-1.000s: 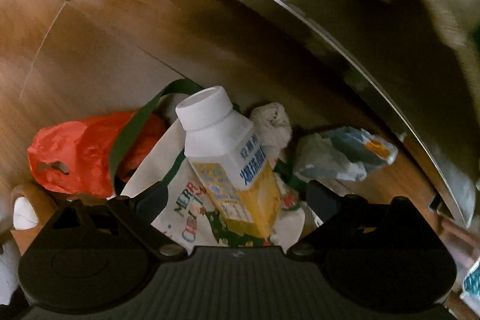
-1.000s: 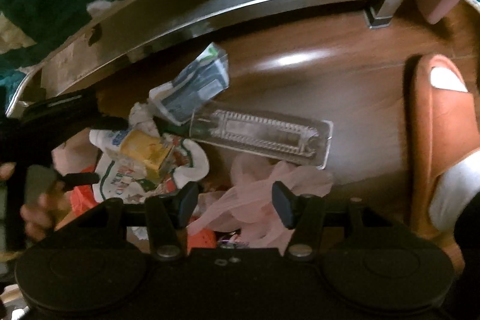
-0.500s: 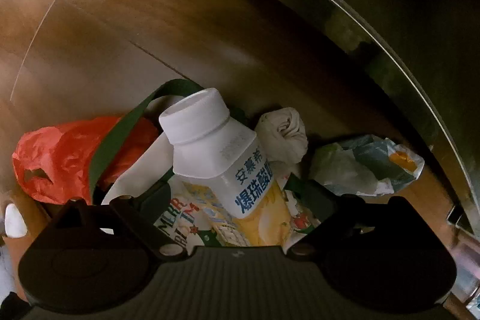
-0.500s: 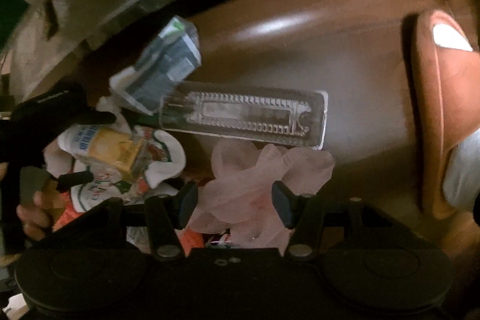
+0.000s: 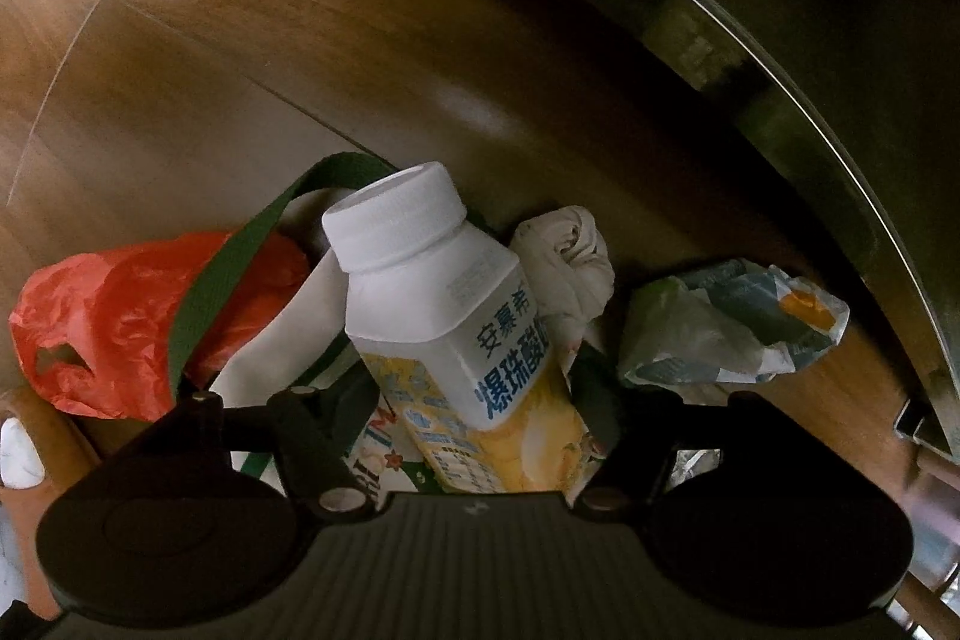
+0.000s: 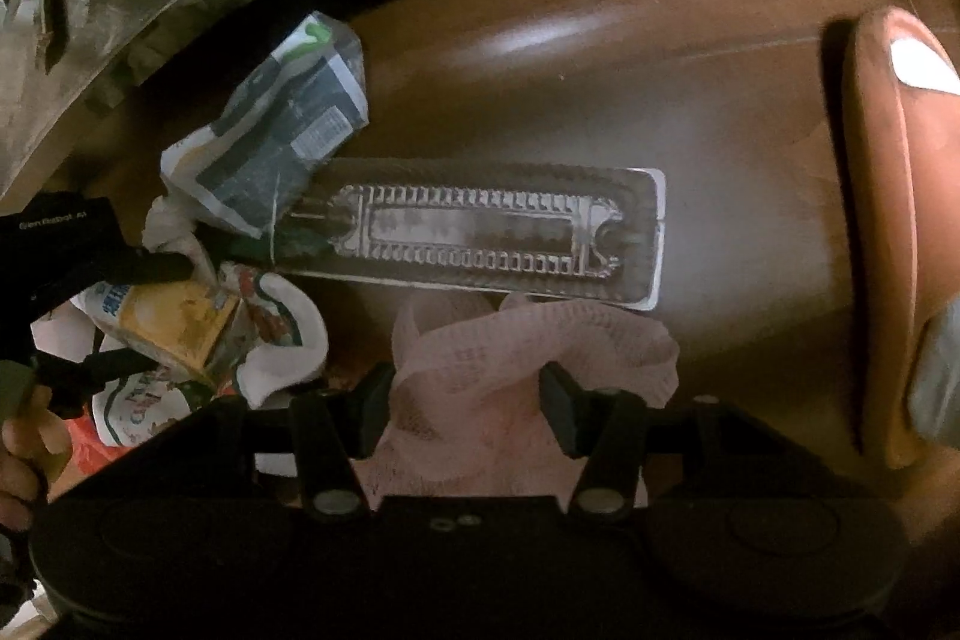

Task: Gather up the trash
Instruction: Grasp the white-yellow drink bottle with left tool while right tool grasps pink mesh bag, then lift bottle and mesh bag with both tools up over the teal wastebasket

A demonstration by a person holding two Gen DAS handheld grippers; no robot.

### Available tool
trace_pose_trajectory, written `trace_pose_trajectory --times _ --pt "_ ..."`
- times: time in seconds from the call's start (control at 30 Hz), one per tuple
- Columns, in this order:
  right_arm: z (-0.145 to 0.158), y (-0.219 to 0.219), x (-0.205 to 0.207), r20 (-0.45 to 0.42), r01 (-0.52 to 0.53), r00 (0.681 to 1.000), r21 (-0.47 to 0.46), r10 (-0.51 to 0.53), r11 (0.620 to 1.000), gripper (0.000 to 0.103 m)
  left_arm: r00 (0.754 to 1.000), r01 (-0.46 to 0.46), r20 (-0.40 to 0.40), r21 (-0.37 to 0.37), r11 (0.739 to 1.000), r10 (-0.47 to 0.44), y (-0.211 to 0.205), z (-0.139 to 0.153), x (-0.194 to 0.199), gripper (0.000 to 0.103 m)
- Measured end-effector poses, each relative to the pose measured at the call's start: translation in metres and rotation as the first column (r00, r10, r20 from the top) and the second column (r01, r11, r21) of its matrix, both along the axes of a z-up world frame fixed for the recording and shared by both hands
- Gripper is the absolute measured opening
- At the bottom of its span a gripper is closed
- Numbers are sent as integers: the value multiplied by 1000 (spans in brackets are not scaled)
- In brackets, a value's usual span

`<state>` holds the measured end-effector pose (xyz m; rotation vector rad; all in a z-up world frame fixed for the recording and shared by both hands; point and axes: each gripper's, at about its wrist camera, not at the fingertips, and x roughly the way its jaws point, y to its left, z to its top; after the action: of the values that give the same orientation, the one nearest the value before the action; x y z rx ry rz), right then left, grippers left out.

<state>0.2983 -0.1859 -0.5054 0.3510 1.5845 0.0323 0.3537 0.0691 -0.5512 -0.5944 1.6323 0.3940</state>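
place: home, likely bedroom | cues: wooden floor (image 5: 252,58); bed frame (image 5: 780,58); slipper (image 6: 882,232)

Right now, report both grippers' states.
Left gripper: jaws just closing around the yogurt bottle; grip cannot be told.
Right gripper: open, jaws just closing, pink mesh between them.

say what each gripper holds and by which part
Left gripper: jaws just closing on the yogurt bottle, at its yellow lower body; grip uncertain. Right gripper: jaws just closing astride the pink net, nothing held.
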Motion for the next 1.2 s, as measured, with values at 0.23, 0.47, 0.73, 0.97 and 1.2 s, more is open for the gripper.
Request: trace_pose_trajectory --times 0.23,0.47,0.73,0.97,1.2 --pt "7 2 2 29 -25 999 8 24 1000 6 1000 -3 3 -18 1000 3 11 20 -12 66" --pt "47 7 -1 70 -56 996 23 54 998 6 1000 -14 16 -21 1000 14 14 60 -25 65" --pt "128 10 -17 185 -104 978 35 96 994 6 995 -21 101 -28 999 24 15 141 -44 64" --pt "209 6 -43 314 -184 934 18 169 983 6 978 -2 207 -43 999 11 16 224 -77 63" --pt "290 -2 -86 447 -289 854 -18 266 957 6 938 86 339 -22 996 -73 7 313 -116 63"
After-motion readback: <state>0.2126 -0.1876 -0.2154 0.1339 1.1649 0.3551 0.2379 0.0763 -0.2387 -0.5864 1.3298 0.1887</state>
